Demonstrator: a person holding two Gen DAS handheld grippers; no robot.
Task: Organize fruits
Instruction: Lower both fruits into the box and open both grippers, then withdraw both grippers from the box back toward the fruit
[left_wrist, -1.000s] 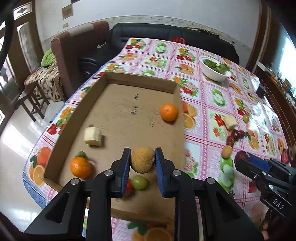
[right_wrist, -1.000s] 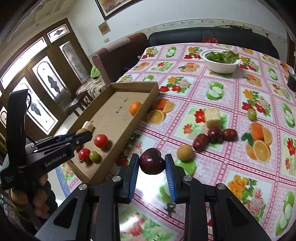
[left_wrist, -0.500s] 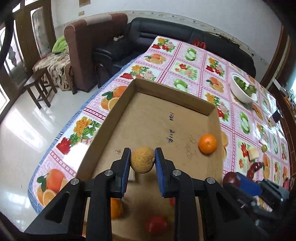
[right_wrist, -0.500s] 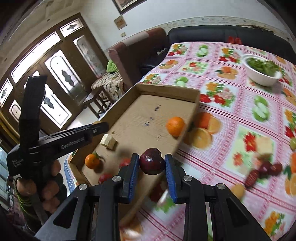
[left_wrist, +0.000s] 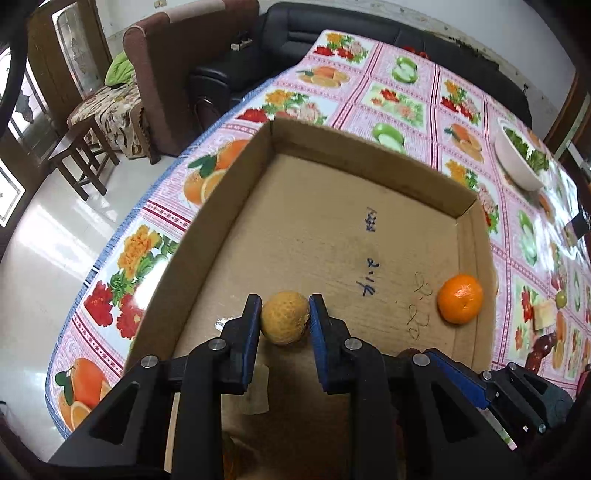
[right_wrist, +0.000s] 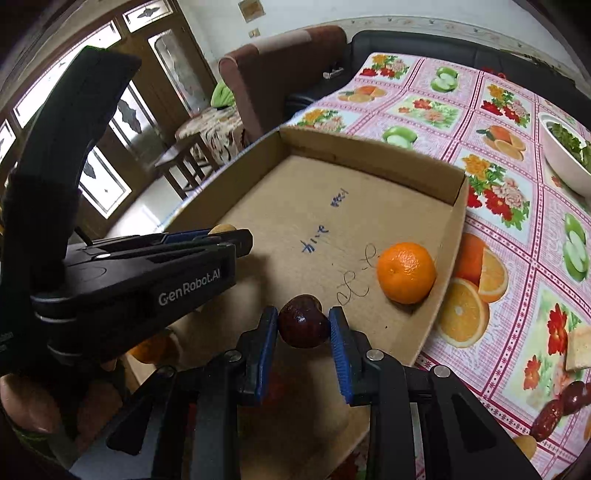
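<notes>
My left gripper (left_wrist: 285, 322) is shut on a tan rough-skinned round fruit (left_wrist: 285, 322) and holds it over the middle of the open cardboard box (left_wrist: 369, 147). My right gripper (right_wrist: 303, 326) is shut on a dark red apple (right_wrist: 303, 326) over the box's near right part (right_wrist: 458, 206). An orange (left_wrist: 460, 298) lies inside by the right wall; it also shows in the right wrist view (right_wrist: 405, 272). The left gripper's body (right_wrist: 140, 273) shows at the left of the right wrist view.
The box sits on a table with a fruit-print cloth (left_wrist: 399, 103). A white bowl of greens (left_wrist: 521, 158) stands far right. Dark red fruits (right_wrist: 561, 410) and a pale cube (right_wrist: 578, 350) lie on the cloth at right. Sofa and armchair (left_wrist: 173, 62) stand beyond the table edge.
Both grippers have moved forward over the box with their fruits held. The fruits at the box's near end have dropped out of view beneath the grippers.
</notes>
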